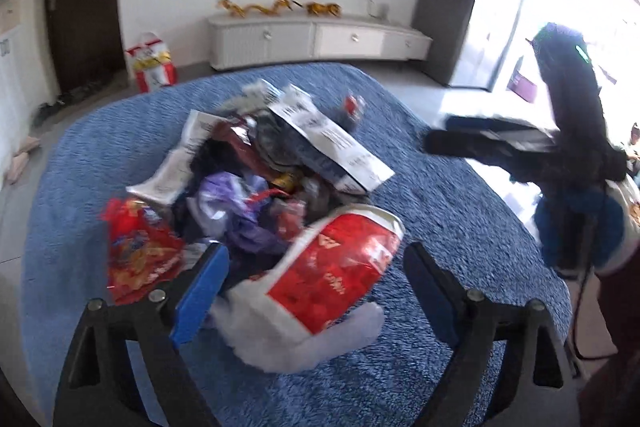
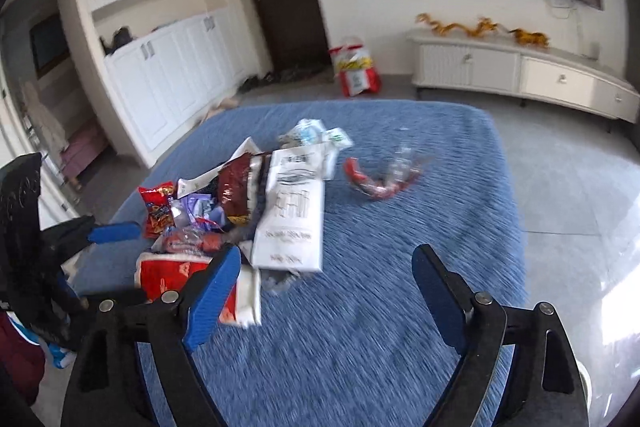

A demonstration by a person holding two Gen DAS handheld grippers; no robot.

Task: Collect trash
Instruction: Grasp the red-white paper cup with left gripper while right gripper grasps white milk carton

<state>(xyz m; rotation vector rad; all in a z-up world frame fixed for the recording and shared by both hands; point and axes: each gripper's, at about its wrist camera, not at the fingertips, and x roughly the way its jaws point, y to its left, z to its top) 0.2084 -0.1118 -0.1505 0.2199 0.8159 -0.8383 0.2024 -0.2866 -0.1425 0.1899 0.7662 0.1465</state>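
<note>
Trash (image 1: 256,183) was found heaped mid-rug (image 2: 400,327), at twelve o'clock of the left gripper (image 1: 316,291) and ten o'clock of the right gripper (image 2: 326,291), both spread wide and empty, presumably for scooping.

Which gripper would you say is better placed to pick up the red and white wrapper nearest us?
Probably the left gripper: the red and white wrapper lies between its open jaws, while it sits left of the right gripper.

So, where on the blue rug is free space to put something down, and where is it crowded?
The blue rug is bare between the trash pile and its right edge, in front of the right gripper. The lone red wrapper borders this patch at the far side. Crowded: the pile on the left, where the left gripper is.
</note>
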